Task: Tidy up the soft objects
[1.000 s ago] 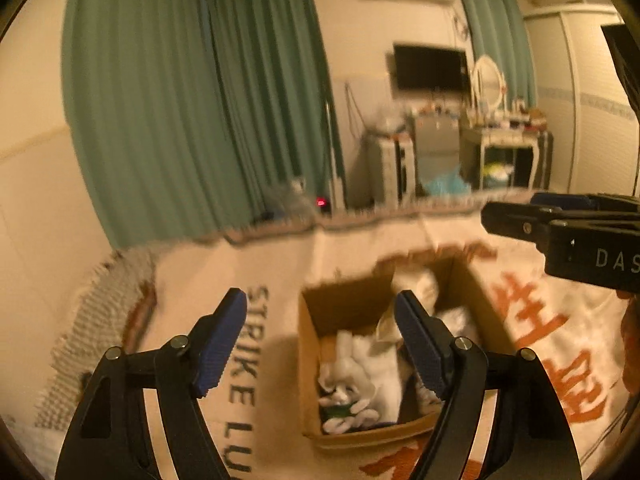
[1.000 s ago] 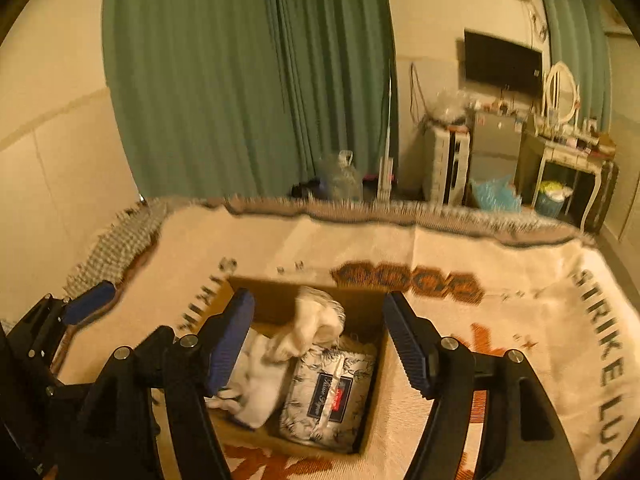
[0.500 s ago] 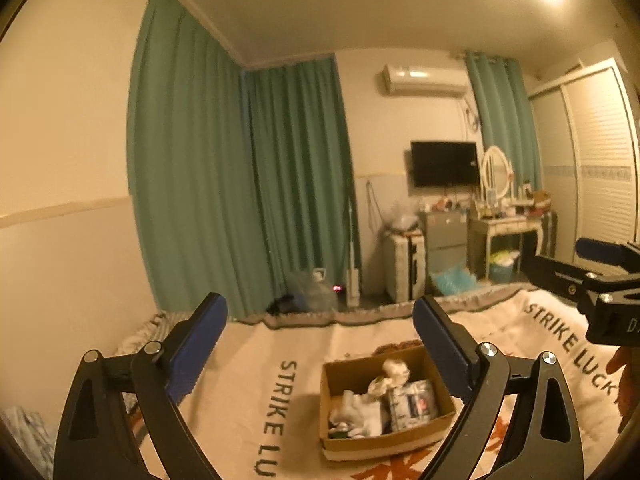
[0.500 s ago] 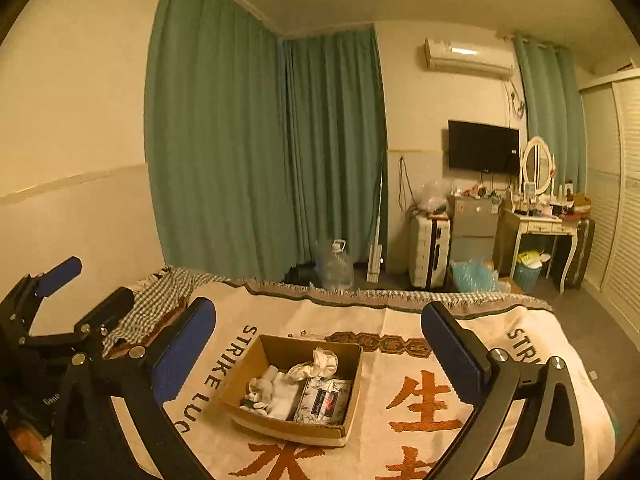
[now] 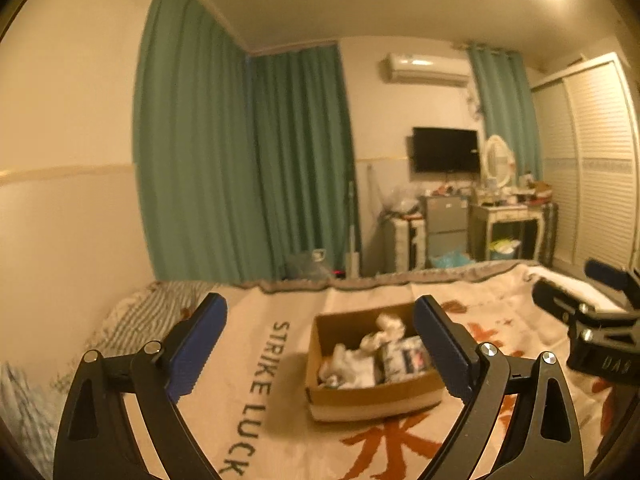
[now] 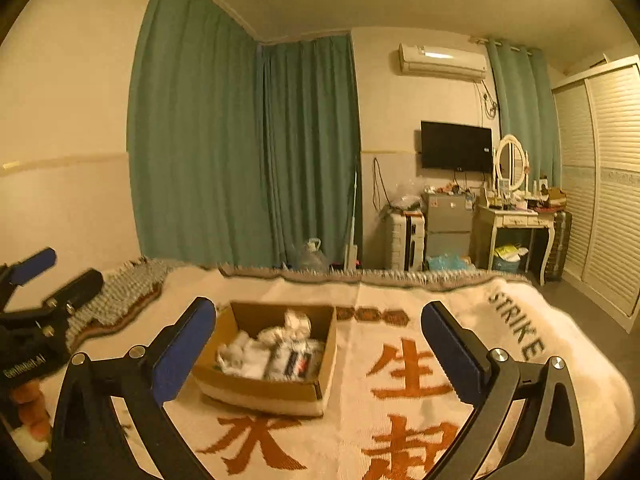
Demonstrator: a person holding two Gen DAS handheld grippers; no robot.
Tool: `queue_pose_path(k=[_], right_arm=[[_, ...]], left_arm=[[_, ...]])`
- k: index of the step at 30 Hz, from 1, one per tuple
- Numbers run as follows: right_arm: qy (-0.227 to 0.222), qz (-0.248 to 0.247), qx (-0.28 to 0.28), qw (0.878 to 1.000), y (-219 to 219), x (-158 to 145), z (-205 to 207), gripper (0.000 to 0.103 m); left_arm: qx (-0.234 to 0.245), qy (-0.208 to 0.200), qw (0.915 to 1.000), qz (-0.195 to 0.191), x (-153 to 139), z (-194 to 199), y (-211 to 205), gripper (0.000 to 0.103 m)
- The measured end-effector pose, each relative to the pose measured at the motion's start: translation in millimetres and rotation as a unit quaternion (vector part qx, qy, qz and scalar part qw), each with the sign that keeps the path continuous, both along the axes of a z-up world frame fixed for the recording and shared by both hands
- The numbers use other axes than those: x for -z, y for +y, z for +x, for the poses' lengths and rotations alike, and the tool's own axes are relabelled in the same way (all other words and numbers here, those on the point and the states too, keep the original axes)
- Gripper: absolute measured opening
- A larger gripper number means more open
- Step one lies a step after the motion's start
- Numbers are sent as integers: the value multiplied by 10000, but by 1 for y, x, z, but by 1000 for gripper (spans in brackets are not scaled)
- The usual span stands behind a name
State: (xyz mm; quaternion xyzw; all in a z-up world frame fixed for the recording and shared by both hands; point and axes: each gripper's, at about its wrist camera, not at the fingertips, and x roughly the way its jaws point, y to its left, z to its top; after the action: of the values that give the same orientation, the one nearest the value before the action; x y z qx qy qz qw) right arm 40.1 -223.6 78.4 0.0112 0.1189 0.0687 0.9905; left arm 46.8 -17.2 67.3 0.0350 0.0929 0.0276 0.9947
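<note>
The cardboard box [image 5: 372, 364] sits on the blanket [image 6: 420, 380] covering the bed, well ahead of both claws. Inside it lies a jumble of soft white things [image 6: 276, 344], along with a patterned packet [image 5: 404, 356] whose print is too blurred to read; what each white piece is cannot be made out. The box's near wall hides the lower part of its contents.

The left claw [image 5: 320, 344] hangs with its jaws spread wide and nothing between them, its right finger covering the box's far right corner. The right claw [image 6: 320, 344] is likewise spread wide and empty, with the box seen between its fingers. In each view the other claw shows only partly at the frame edge. The blanket's lettering is cut off by the frame.
</note>
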Motion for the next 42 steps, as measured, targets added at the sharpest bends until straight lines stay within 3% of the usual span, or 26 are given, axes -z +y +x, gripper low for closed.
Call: queue_pose_path(k=[4, 9, 24, 42], right_arm=[[152, 87, 1, 9998, -1, 32, 12, 103], [372, 86, 10, 9993, 1, 48, 26, 103], [353, -63, -29, 9994, 11, 42, 23, 103], [389, -74, -52, 9992, 13, 43, 23, 103]], left_arm=[[-162, 212, 9996, -95, 23, 8, 11, 96], [-176, 329, 9992, -160, 34, 11, 15, 96], [-30, 452, 9990, 42, 42, 11, 4, 96], [128, 552, 9984, 20, 46, 10, 1, 96]])
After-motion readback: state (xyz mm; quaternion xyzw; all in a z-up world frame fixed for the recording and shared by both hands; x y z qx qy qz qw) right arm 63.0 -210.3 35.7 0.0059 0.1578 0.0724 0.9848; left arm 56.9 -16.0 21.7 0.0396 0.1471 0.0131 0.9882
